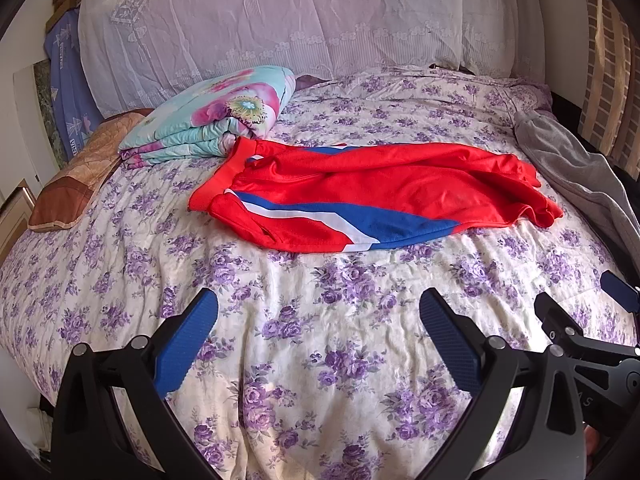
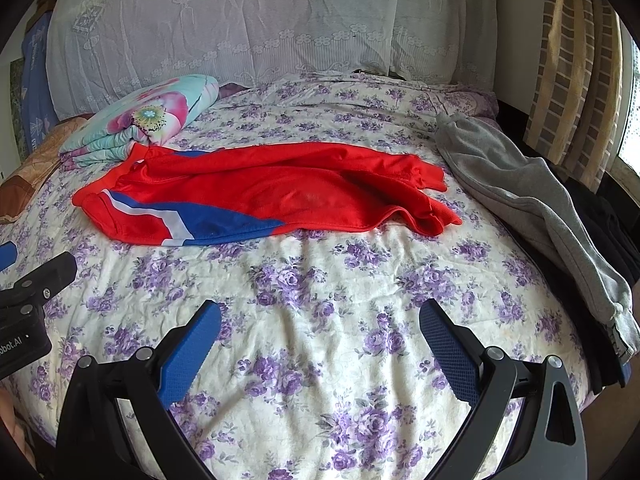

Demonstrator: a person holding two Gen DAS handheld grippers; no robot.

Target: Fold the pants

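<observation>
Red pants (image 1: 372, 192): shiny red track-style pair with a blue and white stripe panel, lying crumpled across the middle of the bed, not folded at all yet. Waistband points toward the left side, leg ends toward the right.
Bed cover (image 1: 320, 340): cream sheet with purple flower print, kinda wrinkly, pants sit right on it.
Left gripper (image 1: 318, 332): hanging over the near part of the bed, blue-padded fingers spread wide apart, nothing between them. Well short of the pants.
Right gripper (image 2: 320, 336): same deal, fingers splayed open over bare sheet, gripping nothing, pants are further up the bed from it. You can also see it poking in at the right edge of the left wrist view.
Folded quilt (image 1: 212, 120): teal with big pink flowers, stacked at the far left, its front edge touching or just beside the waistband end of the pants.
Brown pillow (image 1: 76, 184): just left of the quilt, at the edge of the bed.
Grey garment (image 2: 532, 208): sweatpants-looking thing draped along the right edge of the bed, near the leg ends of the red pair but apart from them.
Lace curtain (image 1: 280, 16): white, hanging behind the bed.
</observation>
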